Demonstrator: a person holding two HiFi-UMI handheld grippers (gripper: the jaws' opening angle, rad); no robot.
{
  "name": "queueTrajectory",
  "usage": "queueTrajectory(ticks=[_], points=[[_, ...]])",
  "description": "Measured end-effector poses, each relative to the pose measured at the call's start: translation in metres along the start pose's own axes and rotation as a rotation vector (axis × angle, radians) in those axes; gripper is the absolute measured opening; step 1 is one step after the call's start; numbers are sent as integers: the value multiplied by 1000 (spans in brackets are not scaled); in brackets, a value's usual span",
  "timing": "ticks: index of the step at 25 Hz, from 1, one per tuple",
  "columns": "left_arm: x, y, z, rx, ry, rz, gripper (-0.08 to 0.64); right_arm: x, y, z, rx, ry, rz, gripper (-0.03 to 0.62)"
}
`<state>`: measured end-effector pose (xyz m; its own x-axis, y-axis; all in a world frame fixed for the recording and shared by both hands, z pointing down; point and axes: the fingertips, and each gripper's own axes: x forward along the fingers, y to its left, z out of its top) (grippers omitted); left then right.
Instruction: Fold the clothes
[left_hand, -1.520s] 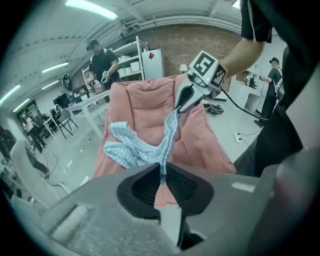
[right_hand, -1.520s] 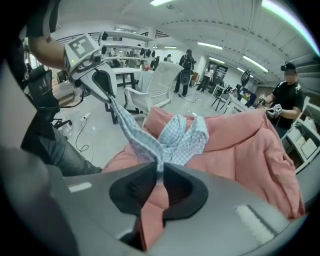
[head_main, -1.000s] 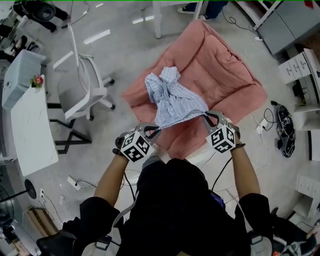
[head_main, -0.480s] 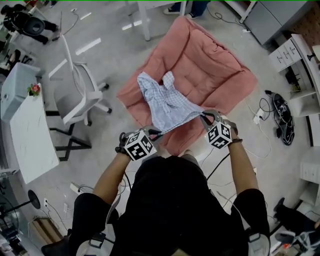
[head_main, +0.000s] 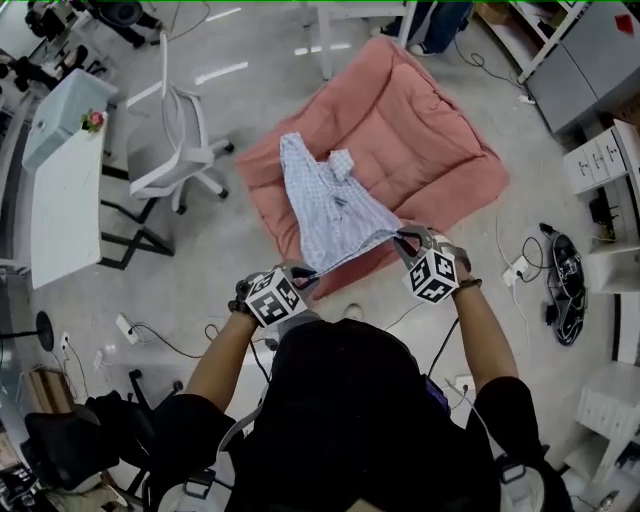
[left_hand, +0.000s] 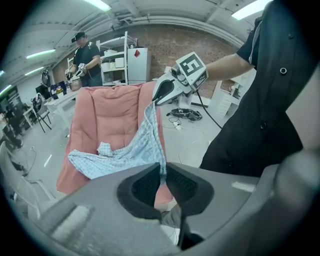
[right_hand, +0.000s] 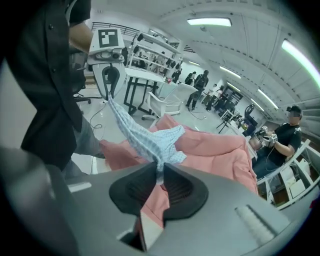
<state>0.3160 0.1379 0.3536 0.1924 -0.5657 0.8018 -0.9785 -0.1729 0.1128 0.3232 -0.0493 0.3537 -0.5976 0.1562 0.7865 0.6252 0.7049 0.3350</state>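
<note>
A light blue checked garment (head_main: 330, 205) lies stretched over the near part of a pink quilted mat (head_main: 420, 130) on the floor. My left gripper (head_main: 303, 272) is shut on its near left corner, my right gripper (head_main: 402, 236) on its near right corner, and the hem hangs taut between them. In the left gripper view the cloth (left_hand: 135, 150) runs out from the pinched jaws toward the right gripper (left_hand: 159, 95). In the right gripper view the cloth (right_hand: 145, 142) leads from the jaws to the left gripper (right_hand: 109, 80).
A white office chair (head_main: 175, 145) stands left of the mat, with a white table (head_main: 65, 215) beyond it. Cables and a power strip (head_main: 515, 270) lie on the floor at right. Cabinets (head_main: 595, 60) stand at the far right. People stand in the background (right_hand: 287, 137).
Both grippers have drawn the garment toward the near left edge of the mat, and it has spread out longer and flatter. The grip on both corners is unchanged.
</note>
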Motion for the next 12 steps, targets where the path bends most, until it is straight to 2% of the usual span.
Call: queueTrajectory(ticks=[5, 12], points=[[7, -27, -12, -62, 20, 41, 43, -4, 30, -15, -46, -8, 80, 49], [28, -62, -34, -102, 38, 28, 43, -1, 66, -39, -111, 31, 151, 49]])
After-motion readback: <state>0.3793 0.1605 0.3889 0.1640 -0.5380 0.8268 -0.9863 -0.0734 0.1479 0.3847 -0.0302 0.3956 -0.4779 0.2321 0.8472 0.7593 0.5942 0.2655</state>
